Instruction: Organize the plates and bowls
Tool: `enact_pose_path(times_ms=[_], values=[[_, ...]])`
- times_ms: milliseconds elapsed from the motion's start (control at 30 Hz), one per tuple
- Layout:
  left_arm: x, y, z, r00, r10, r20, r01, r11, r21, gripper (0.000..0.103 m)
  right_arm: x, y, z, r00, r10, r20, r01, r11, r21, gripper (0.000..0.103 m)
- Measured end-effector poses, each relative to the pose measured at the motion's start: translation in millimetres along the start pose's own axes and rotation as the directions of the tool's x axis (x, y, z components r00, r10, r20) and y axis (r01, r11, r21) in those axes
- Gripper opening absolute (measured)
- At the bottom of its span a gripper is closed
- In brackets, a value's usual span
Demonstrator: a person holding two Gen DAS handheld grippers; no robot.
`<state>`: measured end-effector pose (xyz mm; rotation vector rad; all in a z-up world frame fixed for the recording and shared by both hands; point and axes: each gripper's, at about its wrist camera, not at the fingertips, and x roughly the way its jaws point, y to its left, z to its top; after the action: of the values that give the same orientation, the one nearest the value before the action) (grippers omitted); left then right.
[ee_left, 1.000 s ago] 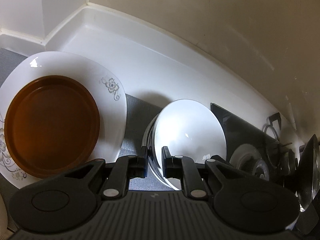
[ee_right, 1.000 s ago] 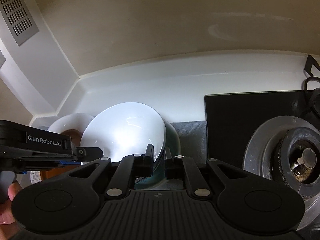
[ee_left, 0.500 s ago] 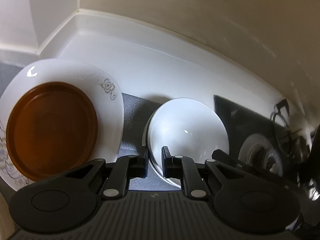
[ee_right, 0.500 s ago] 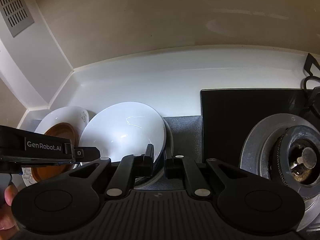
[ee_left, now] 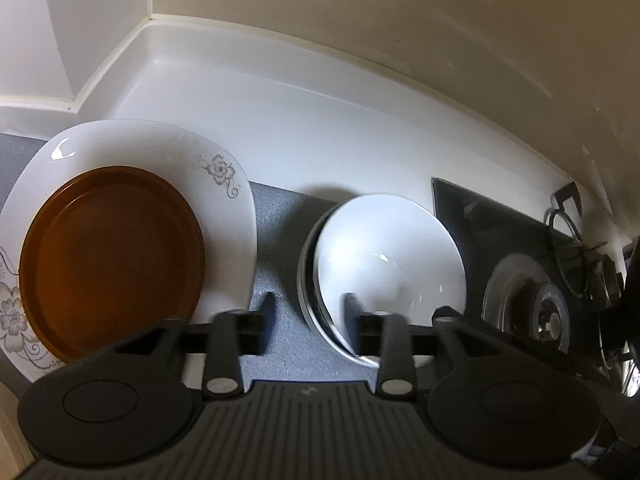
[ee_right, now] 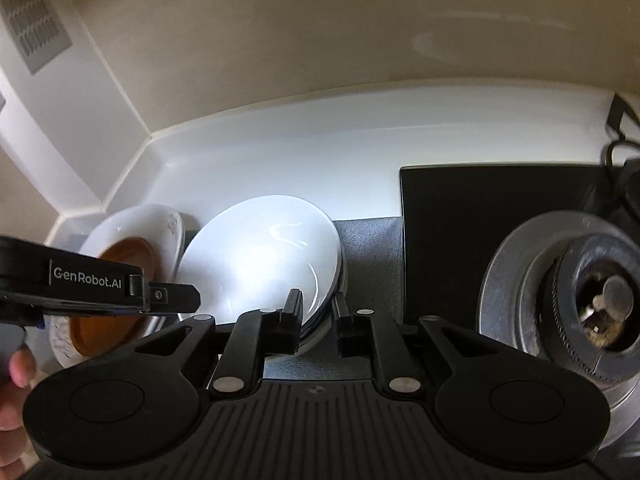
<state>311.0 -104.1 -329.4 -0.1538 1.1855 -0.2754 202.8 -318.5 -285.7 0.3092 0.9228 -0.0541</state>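
Observation:
A white bowl point(ee_left: 390, 256) sits nested on a stack of bowls on a grey mat point(ee_left: 280, 216); it also shows in the right wrist view point(ee_right: 260, 256). My left gripper point(ee_left: 310, 312) is open, its jaws astride the stack's left rim. My right gripper point(ee_right: 318, 306) is slightly open around the stack's right rim, not clamped. A brown plate point(ee_left: 112, 256) lies on a flowered white plate point(ee_left: 224, 184) to the left; both also show in the right wrist view, brown point(ee_right: 132, 252) and white point(ee_right: 136, 220).
A black glass hob point(ee_right: 480, 216) with a gas burner point(ee_right: 592, 296) lies right of the mat. A white counter upstand point(ee_left: 320, 92) and beige wall run behind. My left gripper body point(ee_right: 88, 284) crosses the right wrist view.
The bowl came down onto the stack. My left gripper opened wide and let go of its rim. My right gripper opened a little.

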Motion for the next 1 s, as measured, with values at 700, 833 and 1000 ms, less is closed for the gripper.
enact_pose_path(times_ms=[700, 833, 1000], values=[[7.2, -1.5, -8.7, 0.996, -0.028, -0.09, 0.026, 1.0, -0.017, 0.023, 14.8, -15.3, -9.3, 0.996, 0.074, -0.055, -0.066, 0.987, 0.148, 0.022], [-34.2, 10.9, -21.3, 0.999, -0.017, -0.047, 0.014, 0.998, -0.06, 0.023, -8.8, 1.2, -7.6, 0.993, 0.1, -0.056, -0.092, 0.987, 0.13, 0.022], [-92.8, 63.4, -43.0, 0.999, 0.027, -0.026, -0.032, 0.981, -0.193, 0.023, -32.8, 53.9, -9.9, 0.983, 0.179, -0.048, -0.176, 0.983, 0.051, 0.022]])
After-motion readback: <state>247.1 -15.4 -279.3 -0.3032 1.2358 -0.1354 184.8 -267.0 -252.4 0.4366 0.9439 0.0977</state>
